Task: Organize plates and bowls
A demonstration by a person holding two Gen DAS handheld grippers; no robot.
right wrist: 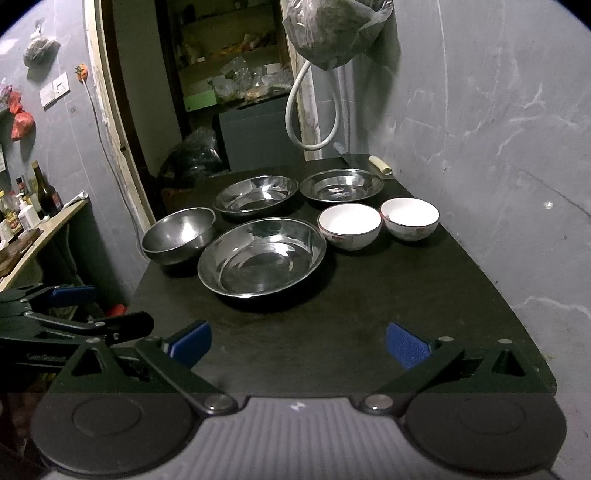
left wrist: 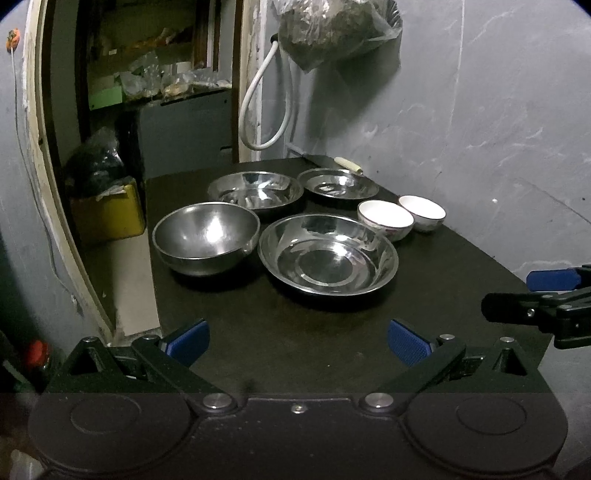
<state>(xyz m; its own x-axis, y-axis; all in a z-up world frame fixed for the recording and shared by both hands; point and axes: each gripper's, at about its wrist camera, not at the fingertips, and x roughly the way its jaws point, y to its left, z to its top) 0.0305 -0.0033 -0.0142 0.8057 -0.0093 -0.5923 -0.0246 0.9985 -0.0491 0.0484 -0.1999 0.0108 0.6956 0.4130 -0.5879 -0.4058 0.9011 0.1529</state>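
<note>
I had both sets of tongs hovering over the near end of the dark counter (left wrist: 295, 354), each one released with its blue pads spread wide and nothing between them. My left tongs (left wrist: 298, 341) sat at the left of the pair, and in their view the right tongs (left wrist: 535, 295) poked in from the right edge. From the right tongs (right wrist: 298, 343), the left tongs (right wrist: 85, 310) showed at the lower left, beside the counter's near-left corner.

All the dishes lay ahead of the tongs, toward the far half of the counter. Nearest, straight ahead of both, was a wide shallow steel plate (left wrist: 328, 254) (right wrist: 262, 256). Just left of it stood a deep steel bowl (left wrist: 206, 238) (right wrist: 179, 234). Beyond those two lay a second steel plate (left wrist: 255, 191) (right wrist: 255, 198), and to its right a third steel plate (left wrist: 338, 183) (right wrist: 341, 185), close to the far edge. Right of the nearest plate stood two white ceramic bowls side by side, the near white bowl (left wrist: 385, 219) (right wrist: 349, 226) and the far white bowl (left wrist: 422, 212) (right wrist: 410, 218), almost touching each other. Every dish sat upright and empty, none stacked.

A pale-handled tool (left wrist: 347, 164) (right wrist: 380, 164) lay at the far edge by the grey wall (left wrist: 480, 129), and a plastic bag (left wrist: 332, 29) (right wrist: 332, 29) hung above.
</note>
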